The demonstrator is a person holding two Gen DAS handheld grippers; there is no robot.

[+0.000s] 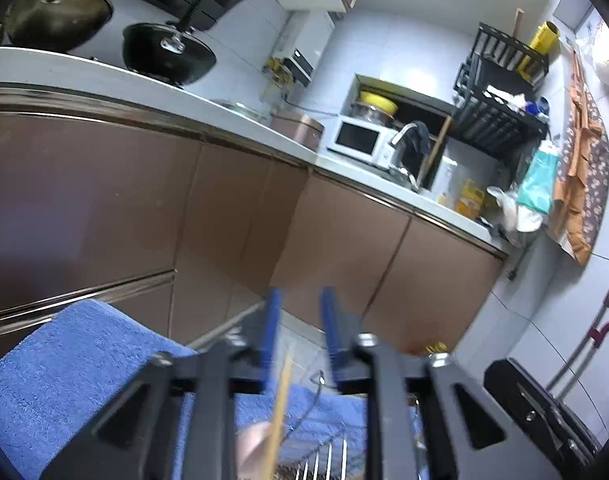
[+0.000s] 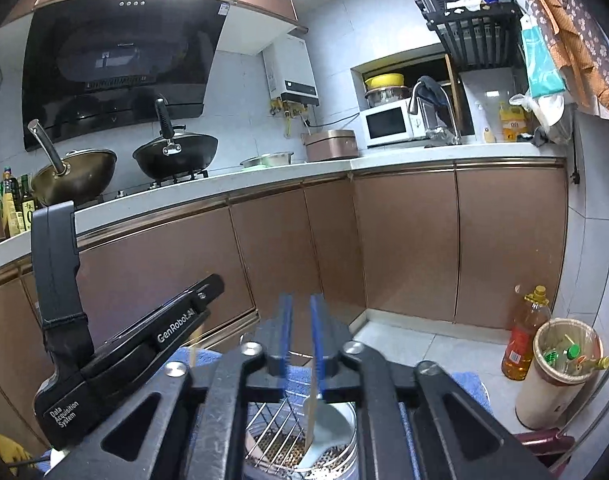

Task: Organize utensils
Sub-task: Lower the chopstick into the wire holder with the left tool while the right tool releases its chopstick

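Both cameras ride low, close over a blue towel (image 1: 64,360), looking slightly downward toward the brown cabinets (image 2: 404,240). The left wrist view is tilted; the right sits level. Both share the counter (image 2: 264,178), woks and microwave (image 1: 362,140).

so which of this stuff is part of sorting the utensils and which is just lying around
Part of the job: metal utensil holder, white spoon, wooden stick, blue towel.
Just lying about: two woks, microwave, oil bottle, bin.
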